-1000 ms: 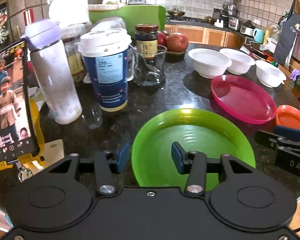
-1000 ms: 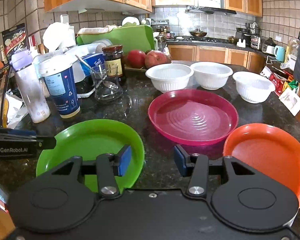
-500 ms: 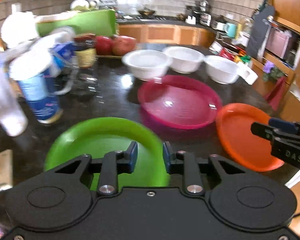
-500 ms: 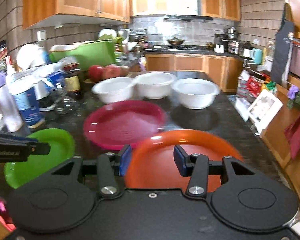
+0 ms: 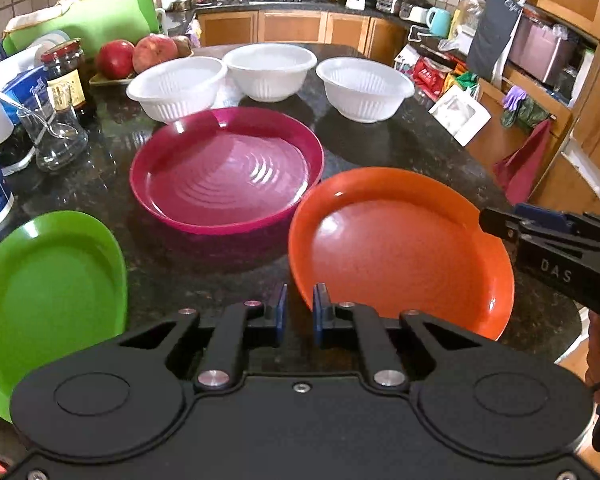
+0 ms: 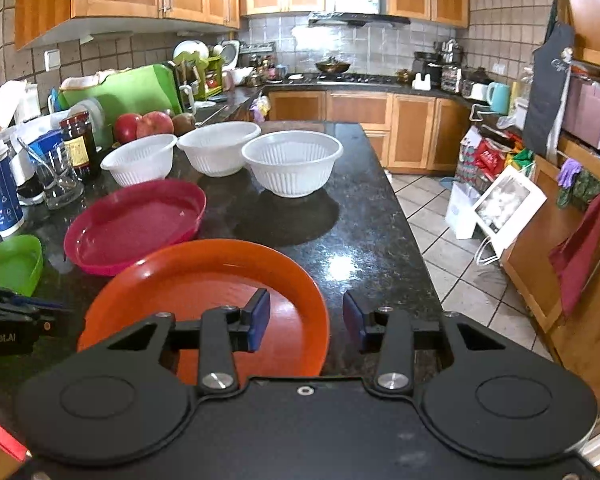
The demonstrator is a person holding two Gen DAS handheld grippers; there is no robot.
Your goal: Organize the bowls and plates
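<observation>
The orange plate (image 5: 400, 248) lies flat on the dark granite counter (image 6: 360, 248), at its near edge, just beside the magenta plate (image 5: 226, 168) and well apart from the green plate (image 5: 48, 292) at the left. Behind the plates, three white bowls (image 5: 270, 66) stand upright in a row, rims close together. All six pieces sit singly, so judged from this layout the sorting into stacks has not yet begun. The left gripper (image 5: 300, 312) is over the bare counter at the orange plate's near-left rim; its blue pads (image 5: 278, 312) are drawn almost together with only a narrow slit between them, and nothing is gripped. The right gripper (image 6: 306, 320) is at the orange plate's right rim, which runs between its blue pads (image 6: 260, 318); its jaws are closing from a moderate gap, but the pads do not yet press on the plate. This placement suggests the right tool is set to pinch the rim, the only thin edge a flat plate offers, while the left tool stays clear. Jars, a glass (image 5: 54, 136) with a spoon and apples (image 5: 134, 54) crowd the far-left counter, which limits free room for stacking there.
</observation>
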